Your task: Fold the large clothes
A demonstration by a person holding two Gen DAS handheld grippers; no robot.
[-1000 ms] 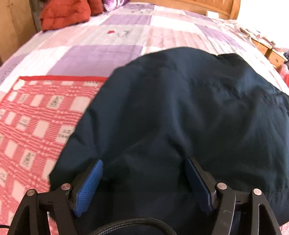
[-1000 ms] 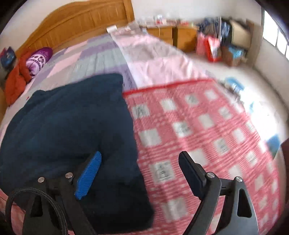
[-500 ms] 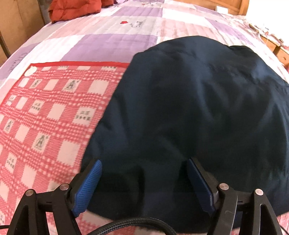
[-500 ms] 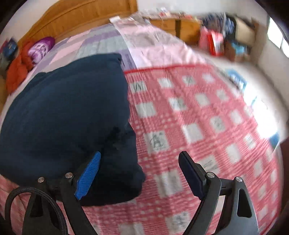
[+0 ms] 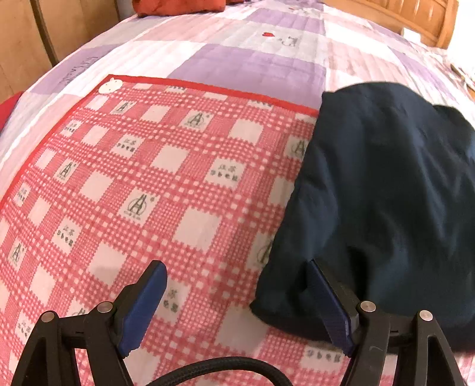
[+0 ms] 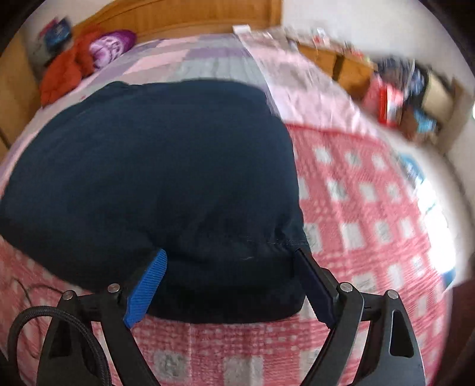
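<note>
A dark navy garment lies bunched on a red-and-white checked cloth spread over the bed. My left gripper is open above the cloth at the garment's near left corner. Its right finger is level with that corner and its left one hangs over bare cloth. In the right wrist view the same garment fills the middle. My right gripper stands open over its near hem, with the hem's right end between the fingers. No pad presses on the fabric.
A purple and pink quilt covers the bed beyond the cloth. An orange-red jacket and a purple pillow lie by the wooden headboard. Wooden cabinets and boxes stand right of the bed.
The left gripper has slid left off the garment, which now sits on the right. The right gripper has moved left from the checked cloth to over the garment's near hem.
</note>
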